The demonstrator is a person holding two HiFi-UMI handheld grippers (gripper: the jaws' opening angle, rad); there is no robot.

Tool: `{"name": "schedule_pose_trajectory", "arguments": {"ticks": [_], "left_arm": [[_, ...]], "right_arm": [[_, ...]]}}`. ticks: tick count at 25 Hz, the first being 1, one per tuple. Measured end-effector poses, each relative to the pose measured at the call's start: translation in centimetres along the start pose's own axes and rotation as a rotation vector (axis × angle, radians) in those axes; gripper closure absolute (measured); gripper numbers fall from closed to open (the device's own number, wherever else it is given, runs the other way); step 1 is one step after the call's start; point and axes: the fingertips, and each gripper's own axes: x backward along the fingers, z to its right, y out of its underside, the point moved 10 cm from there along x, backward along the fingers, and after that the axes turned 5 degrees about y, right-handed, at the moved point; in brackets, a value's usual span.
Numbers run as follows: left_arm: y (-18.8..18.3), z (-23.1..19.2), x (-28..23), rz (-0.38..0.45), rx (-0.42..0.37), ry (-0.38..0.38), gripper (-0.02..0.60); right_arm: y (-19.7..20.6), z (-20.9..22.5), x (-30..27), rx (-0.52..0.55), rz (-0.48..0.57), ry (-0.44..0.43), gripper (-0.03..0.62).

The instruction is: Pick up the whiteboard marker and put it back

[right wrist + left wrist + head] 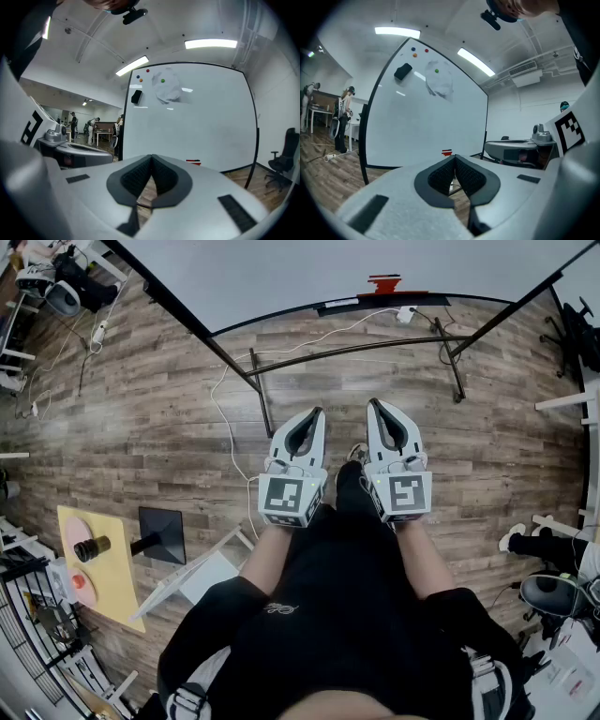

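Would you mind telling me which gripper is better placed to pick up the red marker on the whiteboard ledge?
Probably right: in the head view the right gripper sits almost in line with the red marker, while the left gripper is offset. Both are shut and empty.

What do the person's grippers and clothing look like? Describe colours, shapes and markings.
Both the left gripper and right gripper have pale grey shells, tapering fingers with black textured pads, and a cube of black-and-white markers. The person wears a black top.
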Motion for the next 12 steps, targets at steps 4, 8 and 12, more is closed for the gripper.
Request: {"name": "schedule_pose_trajectory", "arguments": {"ticks": [4, 8, 12], "left_arm": [[-1.0, -0.6, -4.8, -0.032, -0.017, 0.013, 0.575], [-2.0, -0.4, -10.4, -0.083, -0.059, 0.020, 0.575], [-2.9, -0.1, -15.6, -0.148, -0.104, 0.031, 0.575]], "right_arm": [[-0.1, 3.6, -3.3, -0.013, -0.015, 0.000, 0.591], [0.0, 8.1, -6.7, -0.009, 0.002, -0.023, 0.591], [0.3, 12.4, -9.3, -0.003, 0.009, -0.022, 0.591]]}}
